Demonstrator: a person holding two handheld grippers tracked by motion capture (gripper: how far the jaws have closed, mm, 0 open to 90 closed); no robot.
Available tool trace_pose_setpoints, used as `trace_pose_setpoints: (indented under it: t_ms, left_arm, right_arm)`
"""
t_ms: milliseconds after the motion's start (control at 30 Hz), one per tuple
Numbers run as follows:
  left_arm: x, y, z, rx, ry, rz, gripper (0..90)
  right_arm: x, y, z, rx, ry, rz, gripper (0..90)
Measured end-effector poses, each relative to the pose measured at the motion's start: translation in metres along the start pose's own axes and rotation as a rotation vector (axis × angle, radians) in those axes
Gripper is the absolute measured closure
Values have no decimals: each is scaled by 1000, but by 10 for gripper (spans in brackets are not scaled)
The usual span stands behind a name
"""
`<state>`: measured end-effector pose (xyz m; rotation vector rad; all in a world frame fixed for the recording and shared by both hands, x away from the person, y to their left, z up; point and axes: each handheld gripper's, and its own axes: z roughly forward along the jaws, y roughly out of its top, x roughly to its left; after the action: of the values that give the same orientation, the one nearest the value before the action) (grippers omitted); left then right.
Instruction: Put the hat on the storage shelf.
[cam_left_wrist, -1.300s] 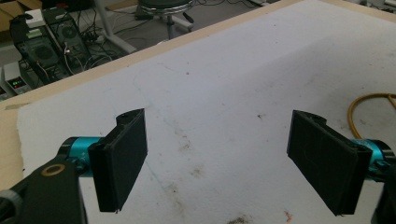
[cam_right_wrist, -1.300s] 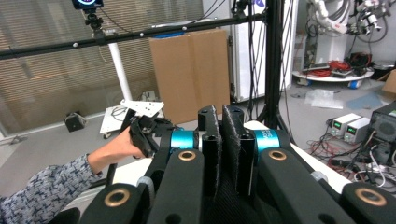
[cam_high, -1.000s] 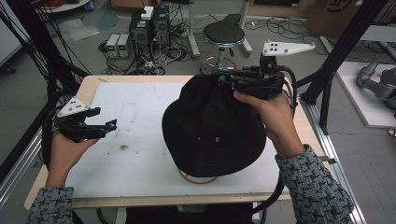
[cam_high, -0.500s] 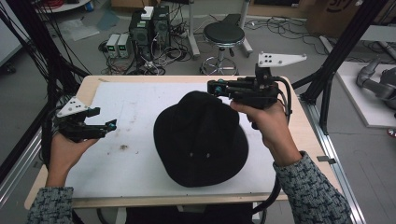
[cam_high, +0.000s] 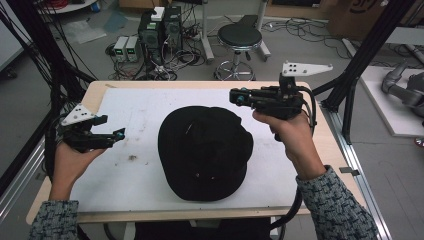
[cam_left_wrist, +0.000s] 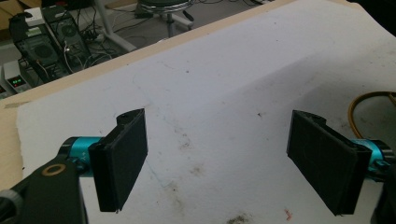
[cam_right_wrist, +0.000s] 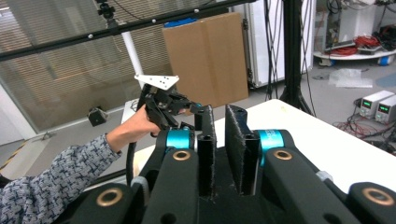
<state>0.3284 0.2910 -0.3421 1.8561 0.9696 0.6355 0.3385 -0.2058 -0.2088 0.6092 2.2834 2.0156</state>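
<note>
Hat (cam_high: 205, 152) lay flat on the table (cam_high: 125, 175), apparently placed; left gripper (cam_high: 118, 135) spread apart, right gripper (cam_high: 236, 96) nearly closed, both empty.

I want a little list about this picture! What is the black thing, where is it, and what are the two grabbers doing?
thing: black hat
where: lying on the white sheet that covers the table, about the middle
left gripper: jaws wide open, nothing between them, held above the sheet to the hat's left
right gripper: jaws nearly closed, nothing between them, raised beyond the hat's far right edge
touching the hat: neither gripper
</note>
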Motion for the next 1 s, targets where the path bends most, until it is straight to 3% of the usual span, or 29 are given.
trace_pose_setpoints:
  t_ms: [167, 433, 533, 1000]
  left_arm:
    - [0, 0, 0, 2, 0, -1, 207]
    - [0, 0, 1, 5, -2, 0, 207]
    - [0, 0, 1, 3, -3, 0, 207]
    - [-2, 3, 7, 7, -11, 4, 207]
  right_arm:
    - [-10, -7, -9, -15, -34, 17, 774]
    - [-24, -21, -29, -28, -154, 21, 669]
    - [-30, -28, -36, -38, -177, 36, 648]
    - [-41, -62, -67, -46, -313, 62, 556]
